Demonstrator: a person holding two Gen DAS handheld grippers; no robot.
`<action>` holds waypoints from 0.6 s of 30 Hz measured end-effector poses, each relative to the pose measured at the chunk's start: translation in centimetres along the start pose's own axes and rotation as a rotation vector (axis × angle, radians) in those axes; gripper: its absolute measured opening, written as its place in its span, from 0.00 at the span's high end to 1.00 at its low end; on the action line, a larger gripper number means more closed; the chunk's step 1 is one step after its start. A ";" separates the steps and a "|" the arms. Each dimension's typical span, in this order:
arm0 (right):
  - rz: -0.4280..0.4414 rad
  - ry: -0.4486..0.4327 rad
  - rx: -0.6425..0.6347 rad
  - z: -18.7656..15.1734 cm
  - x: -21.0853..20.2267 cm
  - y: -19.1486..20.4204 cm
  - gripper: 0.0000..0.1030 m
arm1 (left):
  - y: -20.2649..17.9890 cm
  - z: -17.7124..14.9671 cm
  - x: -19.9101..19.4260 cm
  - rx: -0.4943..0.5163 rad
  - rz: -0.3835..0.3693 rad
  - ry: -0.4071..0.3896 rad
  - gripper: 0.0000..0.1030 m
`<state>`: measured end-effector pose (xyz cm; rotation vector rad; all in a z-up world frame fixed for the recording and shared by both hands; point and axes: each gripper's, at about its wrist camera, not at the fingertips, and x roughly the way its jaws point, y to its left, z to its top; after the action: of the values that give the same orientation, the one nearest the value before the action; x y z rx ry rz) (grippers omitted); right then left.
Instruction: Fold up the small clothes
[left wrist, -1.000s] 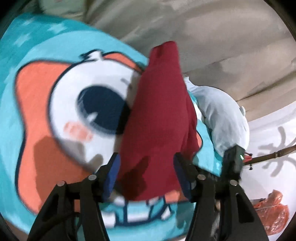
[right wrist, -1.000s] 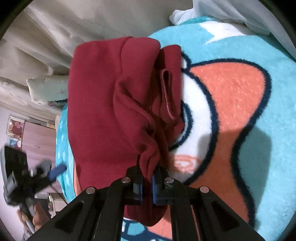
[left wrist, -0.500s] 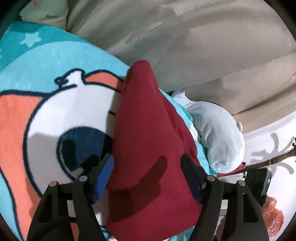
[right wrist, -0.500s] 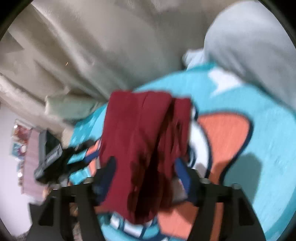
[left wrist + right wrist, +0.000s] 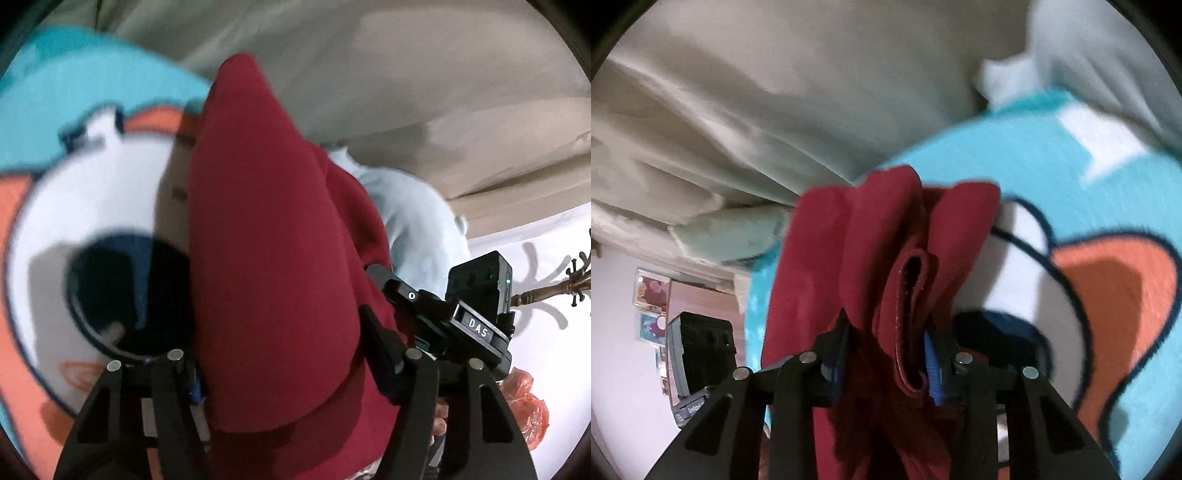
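On the bed, the red cloth (image 5: 266, 221) lies bunched up on a blanket (image 5: 92, 203) that has a big cartoon eye on it. The left gripper (image 5: 284, 354) has just been closing, and the thick red cloth fills the gap between its fingers; it looks squeezed on both sides. The right gripper (image 5: 886, 332) has just been closing too, and it pinches a rolled-up edge of the same cloth.

The step now looks like picking up the cloth to fold it. To do it well, I think both grippers should rise together and pull gently apart, so the lumpy middle goes flat. The hem in the right gripper is curled, so it may slip.

Beyond the blanket is a tan sheet (image 5: 406, 92). A pale blue cloth (image 5: 413, 229) lies just beside the red one and could get caught. Farther right are a wooden coat stand (image 5: 554, 291) and an orange bag (image 5: 528, 406), well apart.
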<state>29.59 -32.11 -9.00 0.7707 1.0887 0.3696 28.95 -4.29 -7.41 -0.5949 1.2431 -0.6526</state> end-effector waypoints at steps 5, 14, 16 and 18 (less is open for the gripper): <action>-0.038 -0.072 -0.035 1.3 -0.1 1.3 0.56 | -2.1 2.4 -0.4 0.113 0.167 -0.007 0.30; -0.357 -0.176 -0.049 -0.5 -3.7 -0.7 0.43 | 1.6 -0.1 -1.7 0.086 0.210 -0.011 0.29; -0.317 -0.213 -0.096 -0.8 -5.5 1.8 0.43 | 1.5 -0.8 -3.8 0.118 0.233 -0.070 0.29; -0.321 -0.209 -0.154 -1.0 -5.1 4.4 0.43 | 1.9 -1.4 -5.3 0.122 0.245 -0.104 0.29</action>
<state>26.85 -31.85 -2.73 0.4756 0.9547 0.0961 26.86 0.77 -5.63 -0.3631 1.1473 -0.4818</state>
